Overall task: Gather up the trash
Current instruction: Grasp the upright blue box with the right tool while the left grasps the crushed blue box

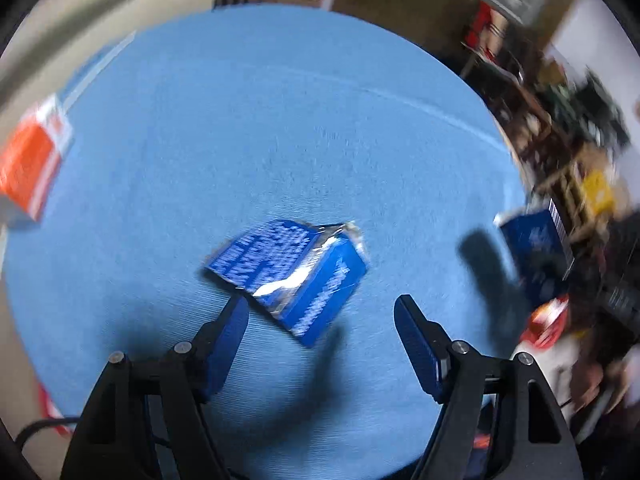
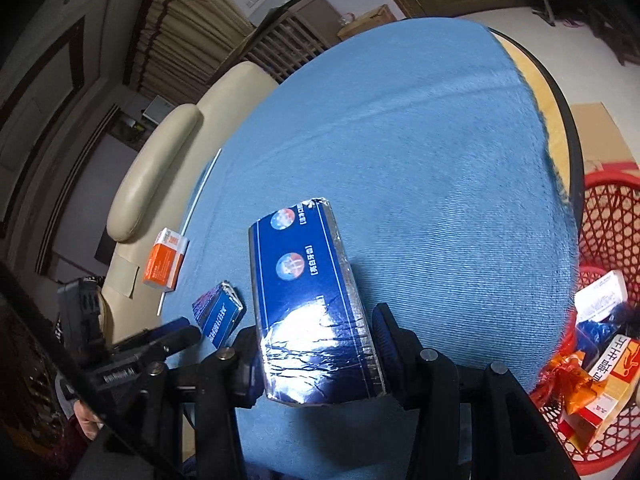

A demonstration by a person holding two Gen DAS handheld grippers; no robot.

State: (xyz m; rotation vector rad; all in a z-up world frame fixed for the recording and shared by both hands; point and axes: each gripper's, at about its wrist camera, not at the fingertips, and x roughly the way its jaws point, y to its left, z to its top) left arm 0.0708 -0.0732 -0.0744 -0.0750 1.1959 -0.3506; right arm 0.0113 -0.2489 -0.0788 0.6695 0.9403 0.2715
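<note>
my right tongs (image 2: 316, 364) are clenched on a long blue box (image 2: 308, 308), its shiny foil end nearest me, held above the blue tablecloth (image 2: 420, 160). my left tongs (image 1: 320, 312) stand released, jaws apart over a small torn blue box (image 1: 292, 272) lying on the cloth, its near corner between the tips, untouched. farther left an orange box (image 2: 164, 264) lies near the cloth's edge. off the table's right side, a red basket (image 2: 608, 216) holds more boxes and wrappers
</note>
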